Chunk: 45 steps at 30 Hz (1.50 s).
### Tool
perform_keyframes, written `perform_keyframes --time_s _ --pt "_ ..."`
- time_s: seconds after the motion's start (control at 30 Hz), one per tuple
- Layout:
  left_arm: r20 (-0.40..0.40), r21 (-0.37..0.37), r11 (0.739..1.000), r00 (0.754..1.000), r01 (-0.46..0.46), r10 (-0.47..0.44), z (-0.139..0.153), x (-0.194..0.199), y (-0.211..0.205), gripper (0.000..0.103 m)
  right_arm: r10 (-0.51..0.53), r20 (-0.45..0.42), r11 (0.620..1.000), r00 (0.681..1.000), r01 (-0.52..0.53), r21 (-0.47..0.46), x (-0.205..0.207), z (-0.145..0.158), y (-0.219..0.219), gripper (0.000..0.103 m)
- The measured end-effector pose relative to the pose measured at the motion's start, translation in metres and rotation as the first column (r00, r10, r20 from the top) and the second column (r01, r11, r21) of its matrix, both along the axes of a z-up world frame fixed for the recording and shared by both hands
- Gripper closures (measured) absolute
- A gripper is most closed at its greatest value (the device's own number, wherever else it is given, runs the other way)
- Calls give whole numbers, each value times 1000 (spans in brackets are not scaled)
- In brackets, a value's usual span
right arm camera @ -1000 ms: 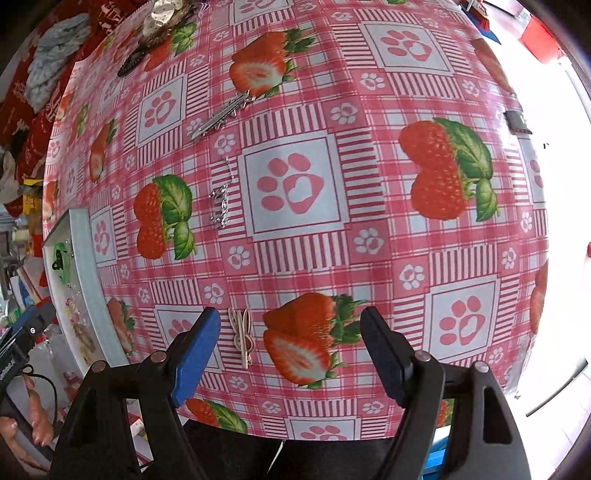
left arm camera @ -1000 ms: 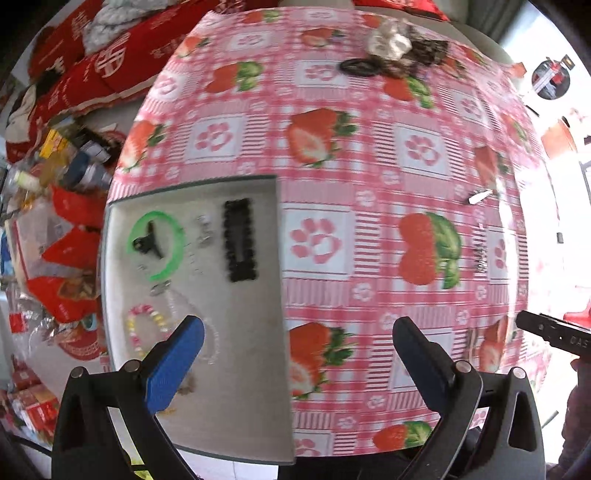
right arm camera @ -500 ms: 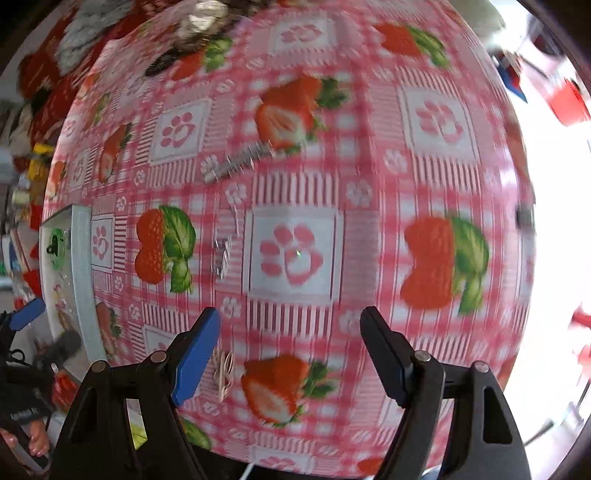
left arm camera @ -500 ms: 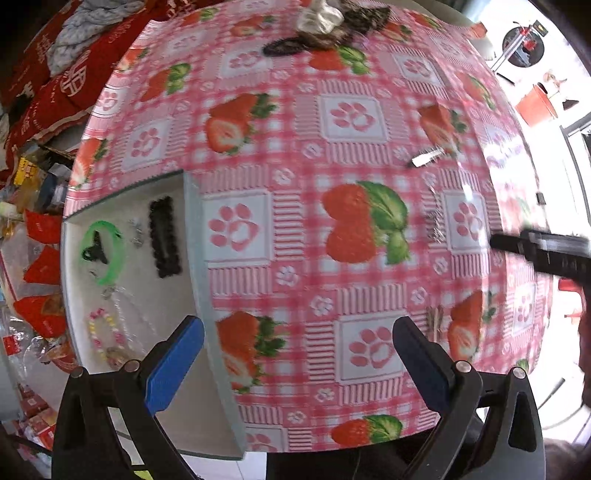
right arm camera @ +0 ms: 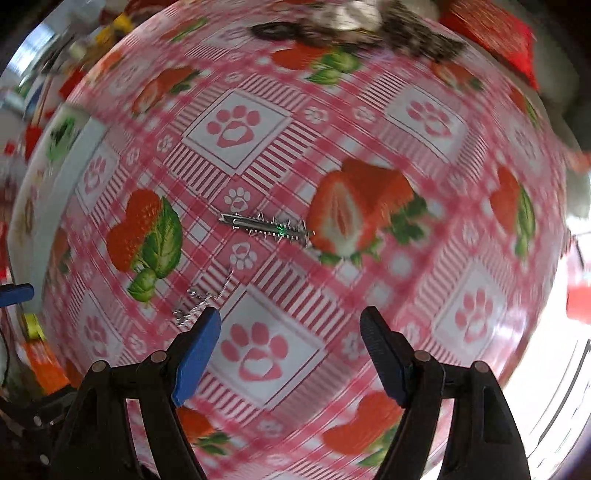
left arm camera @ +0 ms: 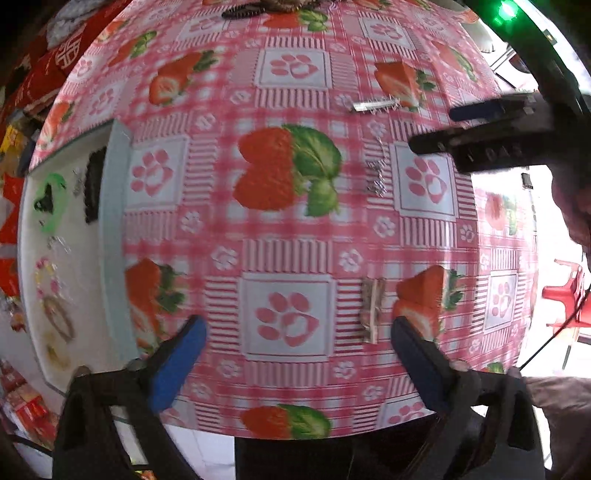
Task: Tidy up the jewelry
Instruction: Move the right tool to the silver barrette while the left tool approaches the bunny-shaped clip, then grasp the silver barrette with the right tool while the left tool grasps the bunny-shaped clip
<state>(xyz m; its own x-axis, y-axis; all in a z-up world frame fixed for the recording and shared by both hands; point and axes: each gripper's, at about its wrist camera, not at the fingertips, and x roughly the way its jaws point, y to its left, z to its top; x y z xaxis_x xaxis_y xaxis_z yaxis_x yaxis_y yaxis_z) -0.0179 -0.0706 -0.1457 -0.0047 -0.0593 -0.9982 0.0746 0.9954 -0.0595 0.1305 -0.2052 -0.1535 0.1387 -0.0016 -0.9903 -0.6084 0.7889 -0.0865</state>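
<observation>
The white tray (left arm camera: 110,236) at the left holds a green bangle (left arm camera: 51,199), a black hair clip (left arm camera: 92,184) and beaded bracelets. A gold clip (left arm camera: 371,314), a silver chain (left arm camera: 376,177) and a silver toothed clip (left arm camera: 373,105) lie loose on the strawberry tablecloth. My left gripper (left arm camera: 297,354) hovers over the cloth, its jaws closing with nothing between them; the gold clip lies just inside its right finger. My right gripper (right arm camera: 290,350) is open and empty above a paw square. The chain (right arm camera: 203,299) is at its left fingertip and the toothed clip (right arm camera: 266,229) further ahead.
A heap of more jewelry (right arm camera: 354,22) sits at the table's far edge. The right gripper (left arm camera: 480,140) shows in the left wrist view at upper right. Red packets and clutter (left arm camera: 11,206) lie beyond the tray. A red chair (left arm camera: 569,295) stands off the table's right side.
My left gripper has shifted right, off the tray and over the cloth beside the gold clip. The right gripper has rolled and moved on from the gold clip to the chain and toothed clip.
</observation>
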Motion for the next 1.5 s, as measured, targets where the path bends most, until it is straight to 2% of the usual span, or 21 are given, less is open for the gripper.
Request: perform_keyframes --time_s 0.1,0.3,0.37,0.73,0.8,0.9,0.93,0.97,1.0,1.1,1.13,1.17,1.37,1.5 --pt "-32 -5 1000 999 -3 3 -13 -7 -10 9 65 10 998 998 -65 -17 8 -4 5 23" --pt "-45 -35 999 999 18 -20 -27 -14 -31 10 182 33 981 983 -180 -65 19 -16 27 22" --pt "-55 -27 999 998 28 -30 -34 -14 -38 26 215 40 974 976 -211 -81 21 -21 35 22" --pt "-75 0 1000 997 27 -27 -55 -12 -62 31 324 34 945 945 -322 -65 29 -37 85 23" --pt "-76 13 1000 997 21 -19 -56 -11 -60 38 327 28 944 945 -325 -57 30 -38 88 24" --pt "-82 17 1000 996 20 -18 -57 -12 -62 45 329 28 944 944 -328 -45 32 -37 93 34" --pt "-83 28 999 996 24 -22 -56 -12 -63 49 327 28 945 945 -326 -42 32 -36 93 40" --pt "-84 33 999 996 31 -28 -54 -10 -62 56 325 28 945 945 -324 -40 32 -35 95 48" --pt "-86 38 998 996 41 -38 -53 -10 -65 62 322 30 946 946 -321 -38 30 -27 80 51" --pt "-92 38 997 994 68 -64 -49 -10 -74 82 317 31 948 948 -315 -52 30 -23 82 54" --pt "-96 35 997 993 73 -70 -49 -11 -76 89 314 29 949 949 -312 -49 28 -21 84 69" --pt "-96 32 997 993 73 -70 -48 -11 -76 89 308 27 951 951 -307 -38 25 -19 84 83" --pt "-105 -61 998 994 -14 8 -43 -6 -60 89 229 13 973 973 -229 -30 11 -9 72 84" --pt "-103 -105 991 992 -89 78 -30 0 -40 89 80 -43 996 996 -78 47 11 -1 43 84"
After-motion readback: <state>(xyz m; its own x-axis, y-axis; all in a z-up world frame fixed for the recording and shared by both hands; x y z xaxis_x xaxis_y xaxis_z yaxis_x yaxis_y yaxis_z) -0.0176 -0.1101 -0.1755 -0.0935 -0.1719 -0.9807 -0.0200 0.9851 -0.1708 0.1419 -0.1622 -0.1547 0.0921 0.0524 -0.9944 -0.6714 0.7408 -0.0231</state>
